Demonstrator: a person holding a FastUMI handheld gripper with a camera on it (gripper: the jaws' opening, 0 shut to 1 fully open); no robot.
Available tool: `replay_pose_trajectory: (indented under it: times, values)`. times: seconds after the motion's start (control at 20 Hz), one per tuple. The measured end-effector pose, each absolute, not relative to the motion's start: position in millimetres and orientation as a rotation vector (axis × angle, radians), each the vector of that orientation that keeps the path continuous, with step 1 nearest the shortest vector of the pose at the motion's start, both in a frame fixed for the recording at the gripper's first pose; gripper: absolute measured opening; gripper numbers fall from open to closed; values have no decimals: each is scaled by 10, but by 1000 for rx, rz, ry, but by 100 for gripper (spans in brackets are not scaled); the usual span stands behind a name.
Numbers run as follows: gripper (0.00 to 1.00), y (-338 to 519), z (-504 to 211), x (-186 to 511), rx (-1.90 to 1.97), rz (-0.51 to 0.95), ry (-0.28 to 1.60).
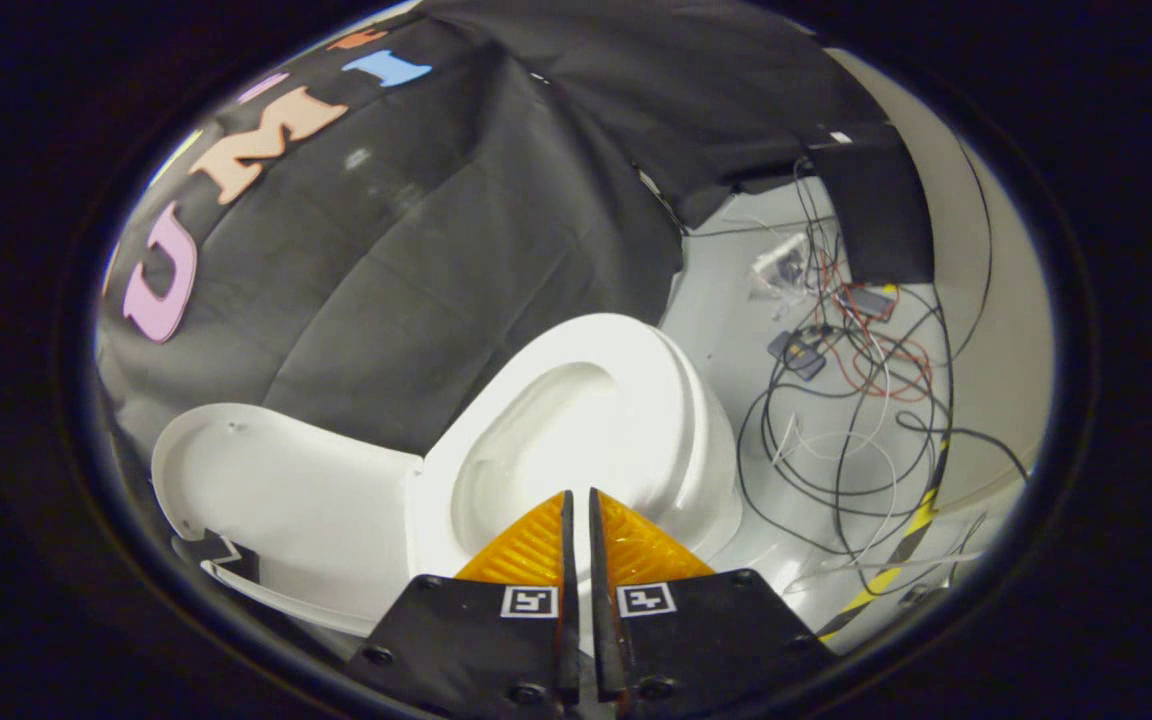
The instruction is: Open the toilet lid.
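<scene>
Toilet [596,420], white, one unit: the landmark for all entries below. Seat ring and bowl exposed, the oval opening facing the camera; bowl interior white and glossy.

Toilet lid [286,490], white, one piece: swung fully open, hinged at the toilet's rear edge and leaning back from it against the black cloth wall [416,270]. Its inner face is turned toward the camera. A small dark marker patch [221,555] shows near the lid's outer edge, on the side farthest from the bowl.

Gripper [579,495], two-finger, one unit: held just above the near rim of the toilet, fingertips over the edge of the bowl opening. Fingers closed almost together with only a thin slit between them; nothing is held between them and neither finger touches the lid. Ribbed pads [536,545] visible on both fingers; one square coded tag [529,601] on each finger base.

Loose cables [856,420], black, red and white, tangled: lying on the pale floor [736,330] beside the toilet, on the side opposite the lid. Small electronic modules [801,350] sit among them, beyond the toilet.

Striped tape [901,545], yellow and black: running along the floor past the cables, farther from the toilet than the tangle.

Black panel [881,215]: hanging beyond the cables, well apart from the toilet.
</scene>
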State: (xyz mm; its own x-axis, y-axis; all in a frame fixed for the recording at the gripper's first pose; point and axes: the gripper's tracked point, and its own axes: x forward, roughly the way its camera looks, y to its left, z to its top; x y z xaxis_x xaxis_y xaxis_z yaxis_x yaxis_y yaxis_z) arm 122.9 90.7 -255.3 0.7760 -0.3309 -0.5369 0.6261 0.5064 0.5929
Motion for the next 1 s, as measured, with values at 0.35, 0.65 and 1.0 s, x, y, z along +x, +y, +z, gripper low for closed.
replay_pose_trajectory:
  times: [0.35,0.65,1.0]
  values:
    - [8,1072,-1624,1588,643,-508,302]
    - [7,1484,-567,2046,380,-411,219]
    - [8,2370,356,2583,85,-272,154]
